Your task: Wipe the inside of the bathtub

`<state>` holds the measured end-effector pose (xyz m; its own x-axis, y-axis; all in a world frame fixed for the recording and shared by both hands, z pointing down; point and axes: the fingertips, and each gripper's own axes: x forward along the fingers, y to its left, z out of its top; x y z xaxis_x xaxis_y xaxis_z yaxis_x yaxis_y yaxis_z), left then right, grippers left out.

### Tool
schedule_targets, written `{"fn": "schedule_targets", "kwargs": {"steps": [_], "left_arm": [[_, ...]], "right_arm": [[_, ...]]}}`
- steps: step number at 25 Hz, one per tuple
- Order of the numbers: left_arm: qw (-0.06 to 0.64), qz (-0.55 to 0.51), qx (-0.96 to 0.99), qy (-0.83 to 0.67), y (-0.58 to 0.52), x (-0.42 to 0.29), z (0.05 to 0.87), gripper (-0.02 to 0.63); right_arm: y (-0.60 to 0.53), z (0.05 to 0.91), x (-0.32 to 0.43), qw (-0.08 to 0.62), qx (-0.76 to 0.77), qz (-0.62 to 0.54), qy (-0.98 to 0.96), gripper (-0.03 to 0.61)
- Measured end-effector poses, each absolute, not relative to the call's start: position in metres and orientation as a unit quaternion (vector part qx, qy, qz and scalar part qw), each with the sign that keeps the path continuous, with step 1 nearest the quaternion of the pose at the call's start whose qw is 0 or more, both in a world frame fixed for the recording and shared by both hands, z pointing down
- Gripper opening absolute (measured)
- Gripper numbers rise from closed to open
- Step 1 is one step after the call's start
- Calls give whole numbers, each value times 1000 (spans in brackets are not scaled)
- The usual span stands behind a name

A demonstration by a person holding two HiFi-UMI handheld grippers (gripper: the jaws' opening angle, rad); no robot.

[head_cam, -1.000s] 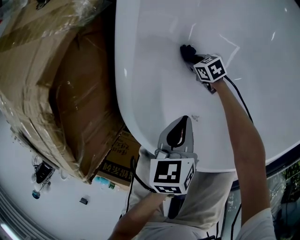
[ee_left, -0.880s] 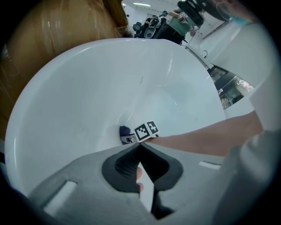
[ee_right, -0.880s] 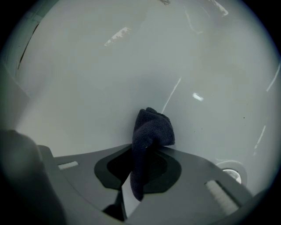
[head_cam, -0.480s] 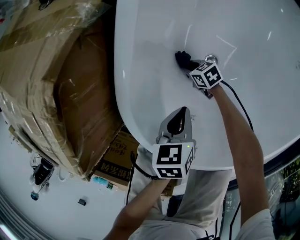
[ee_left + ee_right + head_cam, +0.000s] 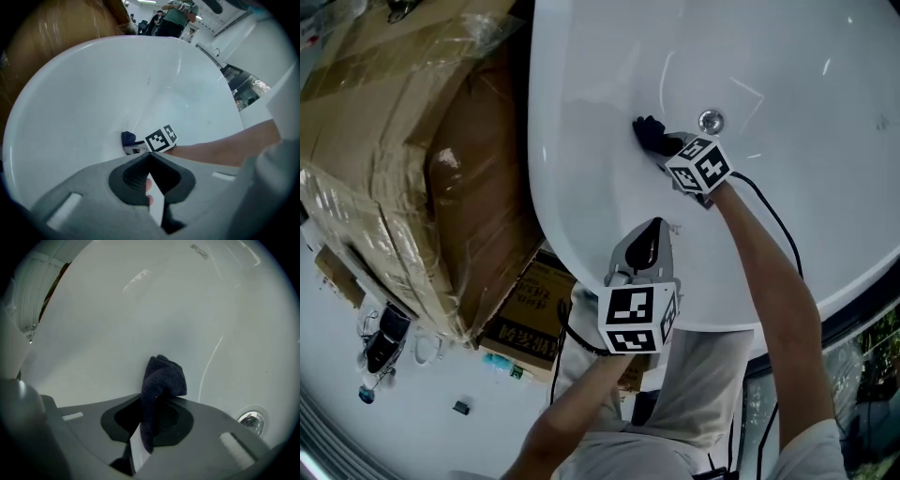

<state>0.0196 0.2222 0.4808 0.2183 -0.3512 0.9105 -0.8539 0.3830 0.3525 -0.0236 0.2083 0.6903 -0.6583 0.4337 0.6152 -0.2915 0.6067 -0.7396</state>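
The white bathtub (image 5: 581,159) fills the upper head view. My right gripper (image 5: 667,145) is deep inside it, shut on a dark blue cloth (image 5: 649,134) that presses on the tub's inner wall, left of the chrome drain (image 5: 710,121). In the right gripper view the cloth (image 5: 161,376) sticks out from between the closed jaws of the gripper (image 5: 150,397), with the drain (image 5: 251,420) at lower right. My left gripper (image 5: 655,228) hovers over the tub's near rim, shut and holding nothing. Its own view shows the left gripper (image 5: 150,154) and, beyond it, the cloth (image 5: 128,137).
Large cardboard boxes wrapped in plastic (image 5: 403,169) stand tight against the tub's left side. A smaller printed box (image 5: 530,323) lies on the floor by the near rim. People (image 5: 176,16) stand far beyond the tub's other end.
My right gripper has slid the cloth leftward along the tub wall, uncovering the drain. The left gripper has stayed near the rim.
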Motion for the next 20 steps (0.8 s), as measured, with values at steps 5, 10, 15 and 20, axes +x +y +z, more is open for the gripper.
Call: {"fn": "schedule_targets", "kwargs": {"steps": [5,10,15,20], "left_arm": [[588,211,504,-596,224,18,465,2],[583,211,501,-604,223,16,453,2],[577,209,499,-612,222,12,440,2],[568,215,498,-619,229,9,426,2]], "right_arm": [[218,665,-29,395,-64,449,-799,46],[228,638,-34,375,-80,459,-802,46],[239,609,-38,350,-99,464,-808,46],[249,584,-39,332,-122,462,-813,46]]}}
